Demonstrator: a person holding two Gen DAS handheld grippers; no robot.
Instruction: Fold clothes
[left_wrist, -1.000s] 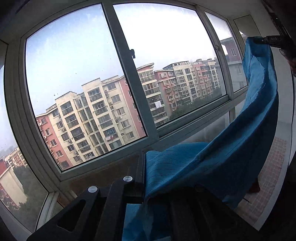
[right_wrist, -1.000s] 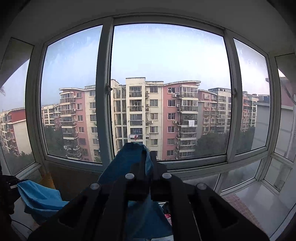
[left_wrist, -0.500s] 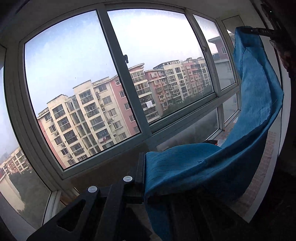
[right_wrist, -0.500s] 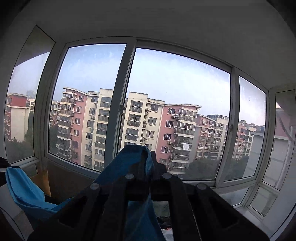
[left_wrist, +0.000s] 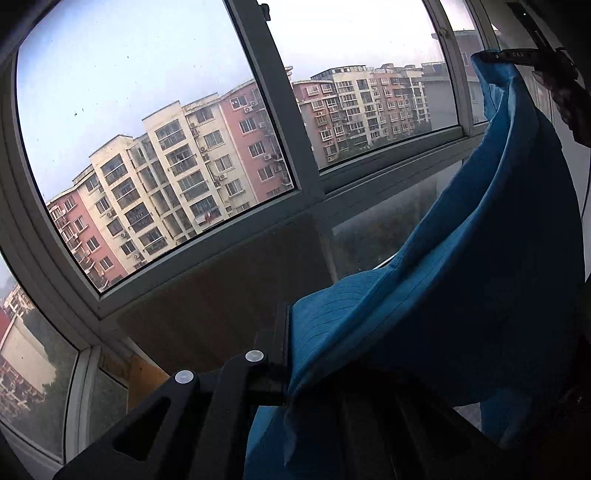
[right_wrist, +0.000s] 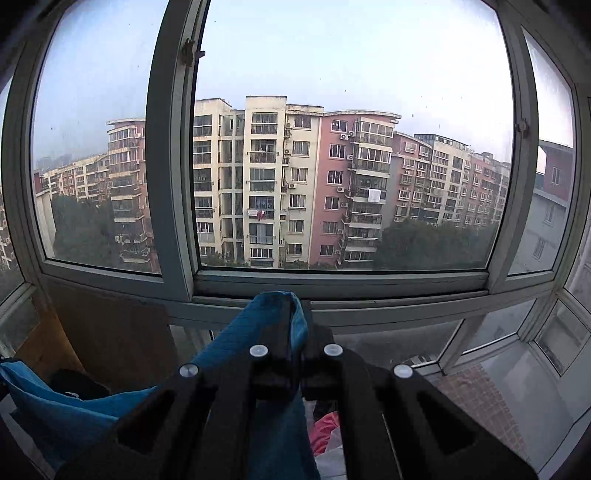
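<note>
A blue pinstriped garment (left_wrist: 461, 280) hangs in the air between both grippers. My left gripper (left_wrist: 286, 343) is shut on one edge of it, and the cloth drapes right and down over the right finger. The cloth rises to the other gripper (left_wrist: 517, 55) at the upper right of the left wrist view, beside a person's hand (left_wrist: 570, 99). In the right wrist view my right gripper (right_wrist: 299, 325) is shut on a bunched fold of the blue garment (right_wrist: 266, 321). The cloth sags left toward the far held end (right_wrist: 22, 380).
A large bay window (right_wrist: 354, 280) with apartment blocks outside fills both views. A brown board (left_wrist: 221, 295) leans under the sill. Reddish clothing (right_wrist: 325, 428) lies below the right gripper. A tiled floor (right_wrist: 480, 402) shows at the lower right.
Both grippers have tilted downward and shifted while still holding the cloth. The window sill and lower panes have come into view, and the garment stays stretched between them.
</note>
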